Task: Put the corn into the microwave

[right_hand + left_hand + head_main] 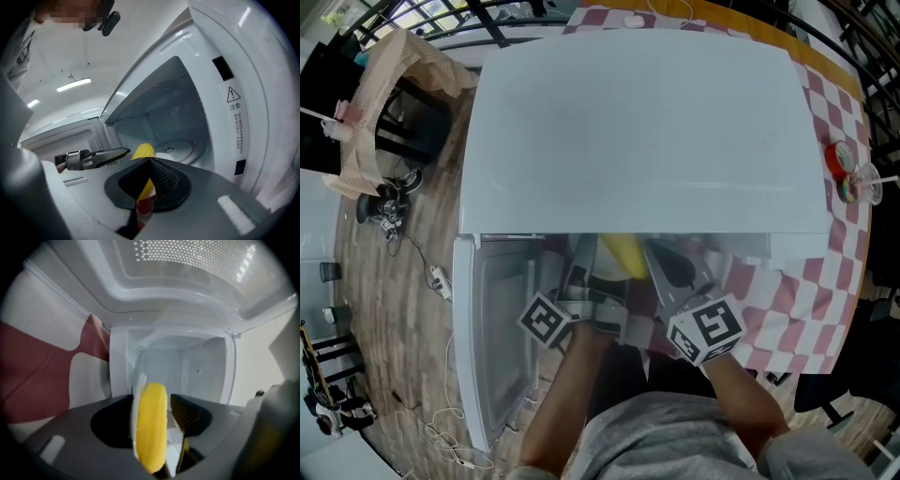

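Observation:
The white microwave (647,131) stands with its door (492,347) swung open to the left. A yellow corn cob (622,253) is at the mouth of the oven cavity. In the left gripper view the corn (151,427) stands between the jaws of my left gripper (157,420), with a white strip along its left side. The right-hand pad (185,416) is clear of the corn, so the jaws are open. My right gripper (151,176) is shut just right of the corn (143,151). The glass turntable (180,150) lies beyond.
A red-and-white checked tablecloth (806,300) covers the table under the microwave. A red-lidded item (841,159) and a clear cup (867,183) sit at the right. Cables (441,281) trail over the wooden floor on the left.

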`<state>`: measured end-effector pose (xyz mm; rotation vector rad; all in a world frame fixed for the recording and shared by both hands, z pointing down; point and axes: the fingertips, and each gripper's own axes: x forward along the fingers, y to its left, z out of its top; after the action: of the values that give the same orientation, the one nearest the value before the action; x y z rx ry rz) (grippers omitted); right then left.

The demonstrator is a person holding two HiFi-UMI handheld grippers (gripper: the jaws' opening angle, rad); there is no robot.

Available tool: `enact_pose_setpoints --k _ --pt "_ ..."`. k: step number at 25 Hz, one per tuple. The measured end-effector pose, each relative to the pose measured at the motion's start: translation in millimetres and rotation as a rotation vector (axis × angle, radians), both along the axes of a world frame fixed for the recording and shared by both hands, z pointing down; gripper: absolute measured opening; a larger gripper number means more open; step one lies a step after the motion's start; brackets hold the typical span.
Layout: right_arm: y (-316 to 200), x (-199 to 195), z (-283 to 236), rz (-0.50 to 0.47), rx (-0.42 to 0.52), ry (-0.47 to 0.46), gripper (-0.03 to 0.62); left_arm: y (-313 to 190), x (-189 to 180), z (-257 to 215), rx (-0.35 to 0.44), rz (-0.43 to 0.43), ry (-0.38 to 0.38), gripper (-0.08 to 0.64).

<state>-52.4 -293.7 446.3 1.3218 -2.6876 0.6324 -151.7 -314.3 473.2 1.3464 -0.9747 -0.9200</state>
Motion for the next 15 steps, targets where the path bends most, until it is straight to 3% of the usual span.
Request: enact_pose_setpoints --k 3,6,7,10,15 --pt "1.1 4.6 -6.2 0.021 0.027 -0.004 -0.003 -1.4 -0.5 -5.3 0.004 -0.041 0.050 0.261" --pt "10.6 14.9 -11.9 0.017 0.048 -0.006 -0.002 -6.0 4.5 -8.4 0.023 -0.044 0.051 0.305" --pt "17.7 17.7 -10.6 0.003 0.041 -0.009 0.016 -6.7 6.8 -8.6 0.024 -0.040 0.046 0.316" --pt "39.3 19.8 6.1 -0.035 -0.002 0.000 0.161 -6.0 10.6 -8.5 0.029 -0.033 0.018 0.329" --pt "45.1 3.4 34.3 -0.065 -0.008 0.084 0.235 -6.8 12.9 -10.4 0.038 -0.027 0.005 0.341"
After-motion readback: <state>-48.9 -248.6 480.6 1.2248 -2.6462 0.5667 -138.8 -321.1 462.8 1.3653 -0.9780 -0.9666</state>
